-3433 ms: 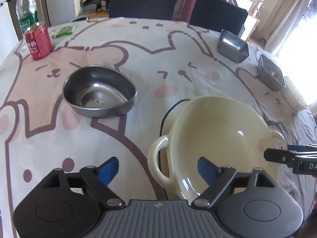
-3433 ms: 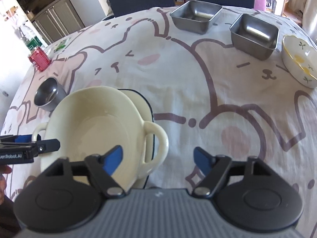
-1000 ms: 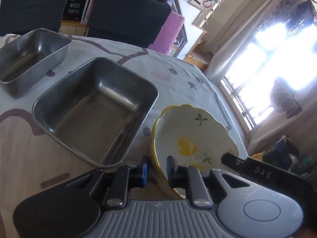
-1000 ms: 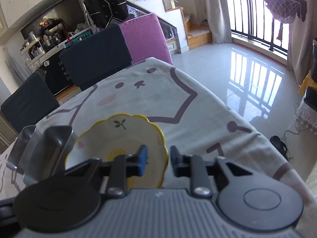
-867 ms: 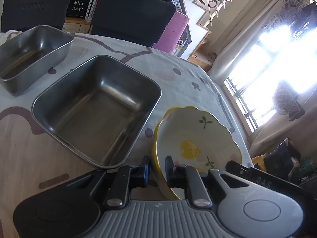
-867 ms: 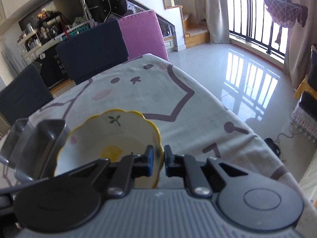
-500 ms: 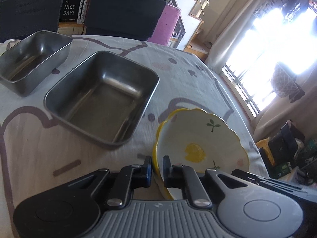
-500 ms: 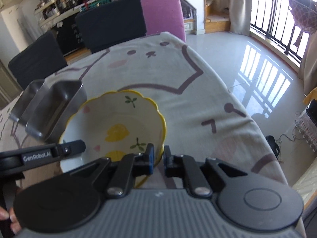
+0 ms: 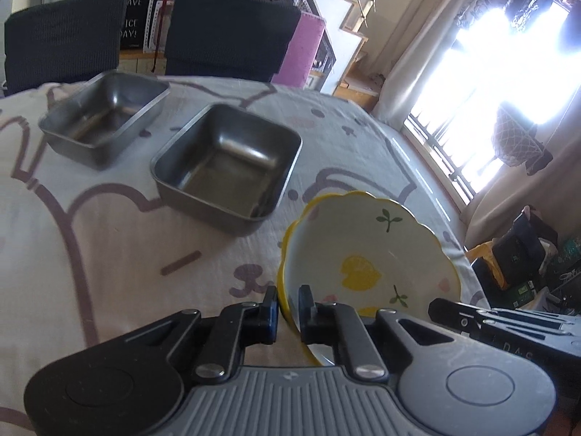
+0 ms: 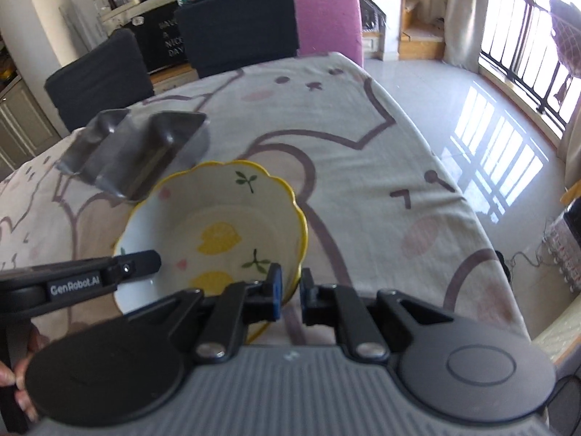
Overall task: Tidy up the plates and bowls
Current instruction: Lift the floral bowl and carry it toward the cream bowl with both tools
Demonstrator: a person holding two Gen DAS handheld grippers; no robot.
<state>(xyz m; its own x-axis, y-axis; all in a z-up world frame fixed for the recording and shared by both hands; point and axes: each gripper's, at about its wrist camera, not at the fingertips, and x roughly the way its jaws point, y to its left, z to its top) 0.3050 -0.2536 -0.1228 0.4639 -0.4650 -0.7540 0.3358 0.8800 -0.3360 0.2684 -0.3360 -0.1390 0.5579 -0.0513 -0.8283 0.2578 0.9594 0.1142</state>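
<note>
Yellow-rimmed and flower-painted, the one ceramic bowl [image 9: 366, 254] is hanging tilted above the bear-print tablecloth [image 9: 90, 225], its rim pinched on opposite sides by the left gripper [image 9: 288, 309] and the right gripper [image 10: 288, 290], both clamping tight. Two square steel pans [image 9: 225, 163] are sitting side by side just beyond it.

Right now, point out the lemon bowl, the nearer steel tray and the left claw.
lemon bowl [image 9: 366, 250], left wrist view, inner wall.
nearer steel tray [image 9: 218, 178], left wrist view, inside floor.
left claw [image 9: 288, 305], left wrist view, between fingertips.
</note>
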